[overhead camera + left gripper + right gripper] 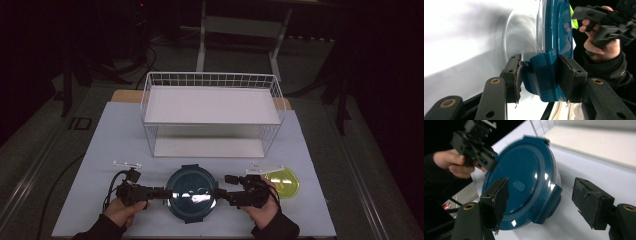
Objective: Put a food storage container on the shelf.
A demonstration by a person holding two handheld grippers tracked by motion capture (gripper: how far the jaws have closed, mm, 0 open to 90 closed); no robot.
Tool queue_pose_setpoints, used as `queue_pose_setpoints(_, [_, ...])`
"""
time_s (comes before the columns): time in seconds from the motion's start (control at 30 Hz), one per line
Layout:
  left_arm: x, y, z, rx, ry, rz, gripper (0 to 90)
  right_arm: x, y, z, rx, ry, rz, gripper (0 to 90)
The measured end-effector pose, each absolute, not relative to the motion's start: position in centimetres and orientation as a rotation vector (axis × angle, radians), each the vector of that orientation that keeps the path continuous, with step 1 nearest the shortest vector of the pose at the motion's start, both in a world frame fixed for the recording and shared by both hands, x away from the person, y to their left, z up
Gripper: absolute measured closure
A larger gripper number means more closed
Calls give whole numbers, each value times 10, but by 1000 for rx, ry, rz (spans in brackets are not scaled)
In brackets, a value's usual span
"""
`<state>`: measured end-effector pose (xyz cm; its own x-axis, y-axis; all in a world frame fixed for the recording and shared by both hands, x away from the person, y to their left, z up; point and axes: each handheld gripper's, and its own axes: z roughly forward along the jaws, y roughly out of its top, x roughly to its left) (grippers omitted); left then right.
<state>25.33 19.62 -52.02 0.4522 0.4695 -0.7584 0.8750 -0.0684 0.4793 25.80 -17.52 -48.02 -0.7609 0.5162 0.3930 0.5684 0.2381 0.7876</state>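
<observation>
2 grippers flank the round blue-lidded container (pixel 191 193), which sits on the table (pixel 115 135) at the near edge, and I take that container as my landmark. At its left side my left gripper (pixel 159 192) is partly closed and clamped on the container's left latch tab (pixel 544 75): in the left gripper view both pads press the blue tab from either side. At the container's right side my right gripper (pixel 225 192) stands with its jaws well apart. In the right gripper view the right latch tab (pixel 552 200) lies between the 2 pads, with 1 pad over the lid and the other clear of it, so this gripper has hold of nothing.

I judge the step in hand to be securing a 2-sided hold on the container, with the left side gripped and the right side not yet taken. The next move calls for me to ease the right gripper in and close it squarely on the right tab, keeping the left grip firm so the container doesn't slide.

Just right of the container lies a yellow-green lid (pixel 284 181). Beyond the container stands a white wire shelf rack (pixel 210 112), well apart from it, with a bare upper shelf.
</observation>
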Motion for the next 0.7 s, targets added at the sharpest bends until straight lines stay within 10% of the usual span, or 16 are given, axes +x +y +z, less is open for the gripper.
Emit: queue_pose_setpoints(0.7, [248, 196, -517, 1761, 1073, -481, 560, 269, -173, -504, -1055, -2292, -1406, 526])
